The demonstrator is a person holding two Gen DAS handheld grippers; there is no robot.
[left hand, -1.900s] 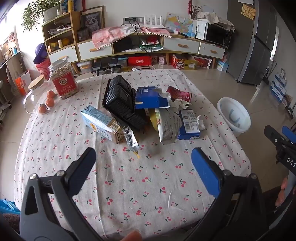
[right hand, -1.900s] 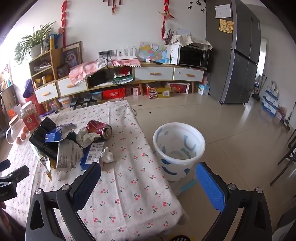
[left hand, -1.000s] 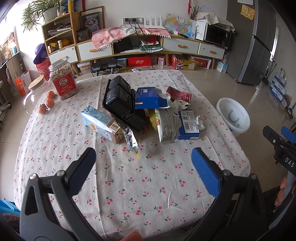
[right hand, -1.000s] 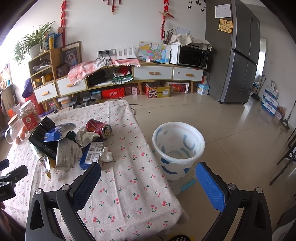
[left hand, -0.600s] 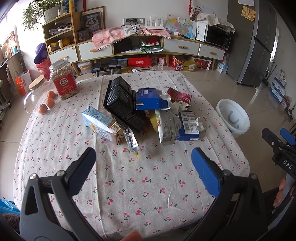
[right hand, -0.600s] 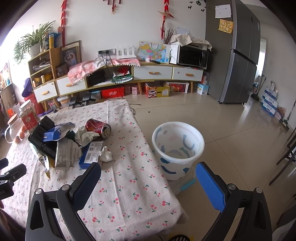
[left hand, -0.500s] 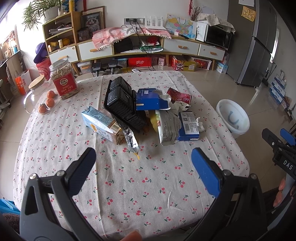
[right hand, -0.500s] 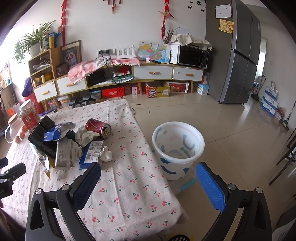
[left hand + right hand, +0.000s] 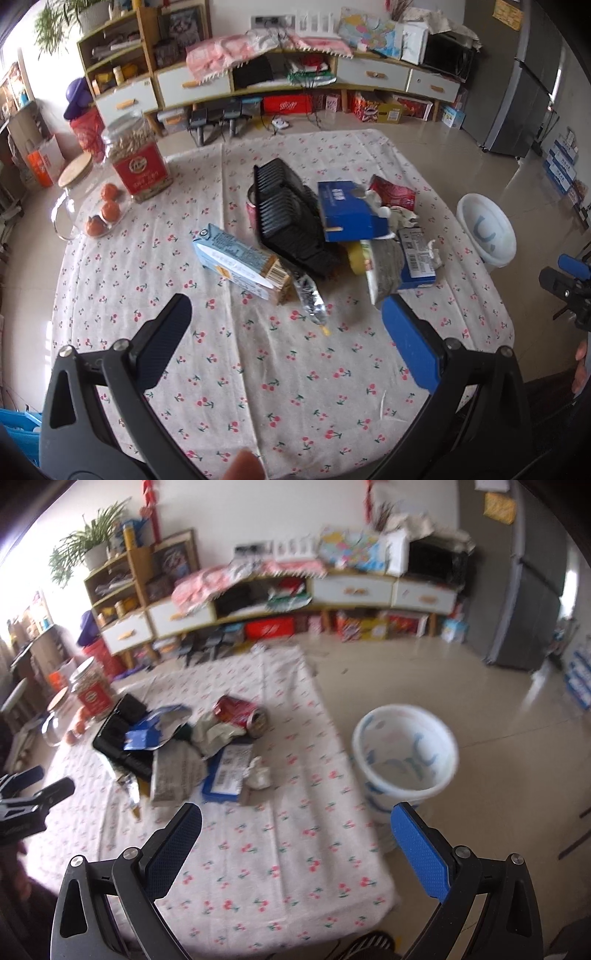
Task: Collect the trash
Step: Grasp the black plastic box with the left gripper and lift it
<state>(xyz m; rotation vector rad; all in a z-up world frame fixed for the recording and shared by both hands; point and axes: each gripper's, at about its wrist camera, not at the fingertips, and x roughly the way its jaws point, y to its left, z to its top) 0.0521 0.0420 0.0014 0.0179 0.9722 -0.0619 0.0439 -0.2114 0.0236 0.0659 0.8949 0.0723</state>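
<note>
Little writing can be read: the red label on the grain jar (image 9: 138,157) carries a logo too small to make out, the blue flat box (image 9: 417,254) shows a white barcode sticker, and the milk carton (image 9: 240,264) has a barcode on its brown end.

The left tongs (image 9: 286,326) hang wide apart over the cherry-print counter (image 9: 258,369), holding nothing and touching nothing. The trash pile lies ahead of them: the milk carton just beyond the left finger, a black ribbed tray (image 9: 288,218) straight ahead, a blue carton (image 9: 347,216) leaning on it, a crumpled silver wrapper (image 9: 308,301) nearest the gap, and a grey pouch (image 9: 384,271) just past the right finger.

The right tongs (image 9: 295,830) are also spread wide and empty, above the counter's near edge. A red can (image 9: 238,710) lies on its side ahead and left of them, with a wad of white paper (image 9: 258,773) nearer. The white bin (image 9: 406,757) stands on the floor just beyond the right finger, beside the counter.
</note>
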